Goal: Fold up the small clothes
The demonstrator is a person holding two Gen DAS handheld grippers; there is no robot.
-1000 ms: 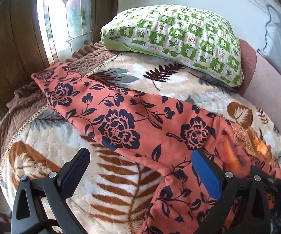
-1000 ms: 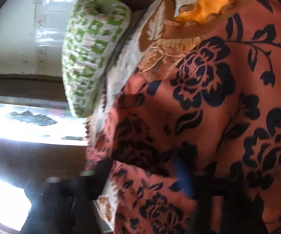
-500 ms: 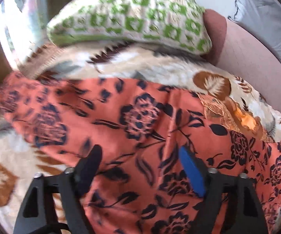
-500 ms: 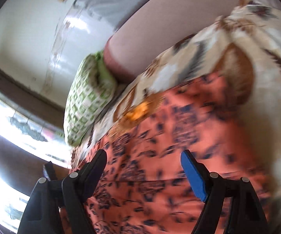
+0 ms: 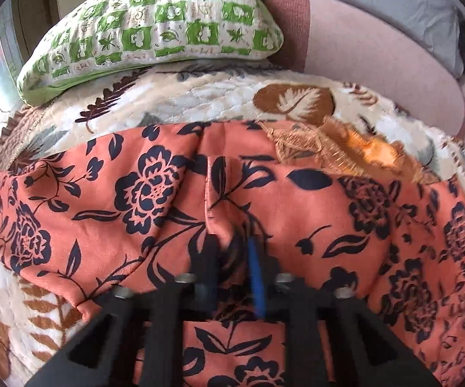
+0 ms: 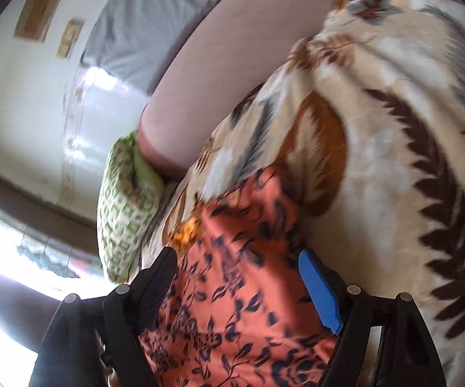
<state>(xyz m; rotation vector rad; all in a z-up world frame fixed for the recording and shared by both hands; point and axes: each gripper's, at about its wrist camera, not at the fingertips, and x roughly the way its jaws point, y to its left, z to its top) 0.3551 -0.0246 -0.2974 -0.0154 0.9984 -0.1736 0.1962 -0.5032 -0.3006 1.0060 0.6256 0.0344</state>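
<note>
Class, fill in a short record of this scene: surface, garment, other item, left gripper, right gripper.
surface: leaf-print blanket
garment: orange floral garment, spread on the blanket
other item: green checked pillow, behind the garment
left gripper: jaws just closed, pinching a fold of the garment
right gripper: jaws open over the garment's edge

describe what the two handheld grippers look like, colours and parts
Both look alike. The left gripper and the right gripper each have black plastic finger frames with triangular cut-outs and silver bolt heads. On each, one finger carries a bright blue pad and the other a black one, ribbed on the right gripper. No cables, markings or sleeves show.
</note>
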